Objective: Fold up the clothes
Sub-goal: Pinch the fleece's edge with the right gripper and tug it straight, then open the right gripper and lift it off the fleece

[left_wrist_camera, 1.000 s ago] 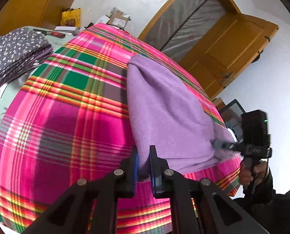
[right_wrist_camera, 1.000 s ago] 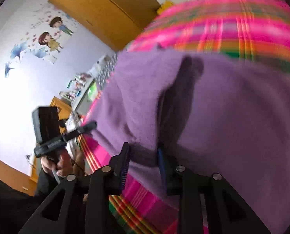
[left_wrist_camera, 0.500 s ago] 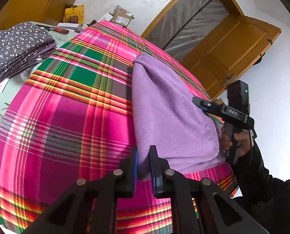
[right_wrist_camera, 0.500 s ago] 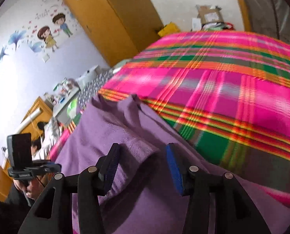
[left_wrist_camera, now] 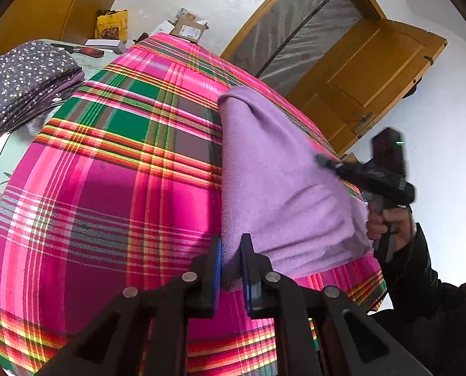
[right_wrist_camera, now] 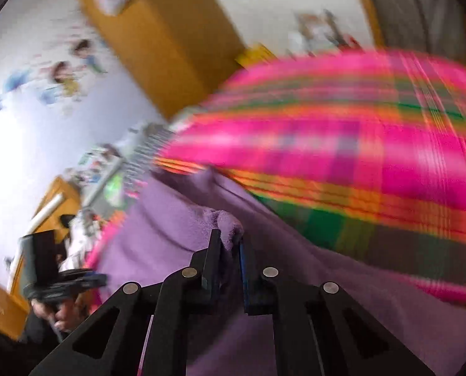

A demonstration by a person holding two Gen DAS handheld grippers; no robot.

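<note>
Surface: plaid blanket (left_wrist_camera: pixel 113 188) in pink, green and yellow covers the bed I am working over, filling both wrist views.
Far left, about 10 o'clock in my left view: folded stack of dotted grey cloth (left_wrist_camera: pixel 23 81) lies off the blanket's edge, well apart from the work.
Upper rim, about 12 o'clock: a yellow bag (left_wrist_camera: pixel 111 25) and a cardboard box (left_wrist_camera: pixel 187 28) sit against the white wall beyond the bed.
Task garment: the purple fleece (left_wrist_camera: pixel 280 181) lies on the blanket from centre toward 4 o'clock in my left view, its long left edge running straight down to my tool.
Left gripper (left_wrist_camera: pixel 231 269): at 6 o'clock, narrow, both blue pads pinching the near corner of the purple fleece.
Right gripper (right_wrist_camera: pixel 230 250): its jaws are closing, nearly together, with a bunched tuft of the fleece caught between them; this view is smeared by motion.
Right side, about 3 o'clock in my left view: I see that same right tool from outside, held in a hand (left_wrist_camera: pixel 386 222) with a dark sleeve, its tip at the fleece's far edge.
Background right: wooden door (left_wrist_camera: pixel 364 75) stands open against the white wall.
</note>
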